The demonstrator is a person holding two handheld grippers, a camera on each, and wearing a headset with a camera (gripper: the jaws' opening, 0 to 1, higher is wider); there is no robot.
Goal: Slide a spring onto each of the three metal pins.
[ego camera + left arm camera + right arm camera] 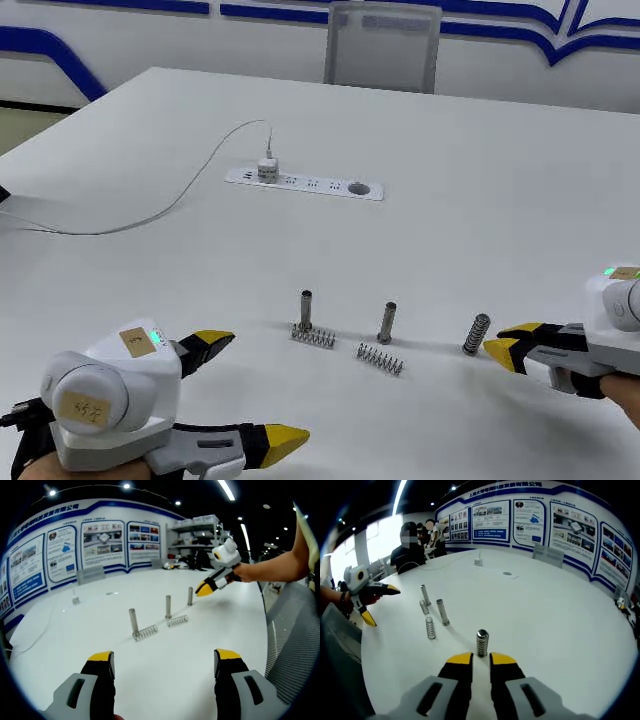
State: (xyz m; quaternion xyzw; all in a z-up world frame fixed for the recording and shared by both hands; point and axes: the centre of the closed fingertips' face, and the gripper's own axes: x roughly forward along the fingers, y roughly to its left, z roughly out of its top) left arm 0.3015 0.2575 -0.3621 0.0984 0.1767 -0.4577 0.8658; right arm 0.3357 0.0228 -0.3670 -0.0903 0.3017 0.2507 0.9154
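I'm looking down on the white table [450, 150], and 3 metal pins stand upright in a row in front of me. The right pin [477, 333] already wears a spring over its shaft. The middle pin [387, 322] is bare, with a loose spring [380, 359] lying flat just in front of it. The left pin [306, 308] is bare too, and a second loose spring [313, 336] lies against its base.

My right gripper [481, 658] sits just short of the sprung pin, pointing straight at it. Its yellow-tipped fingers are drawn all but together, with only a sliver of table between them, and they grip nothing. It isn't touching the pin.

My left gripper [164, 656] hangs low at the near edge, well back from the row, its fingers spread wide and empty. In its own view the left pin is nearest, with the others running away to the right.

Further up the table there's a power strip [303, 183] with a charger plug [267, 168] in it, and a white cable [150, 215] trails off to the left. A grey chair [382, 45] stands at the far edge.
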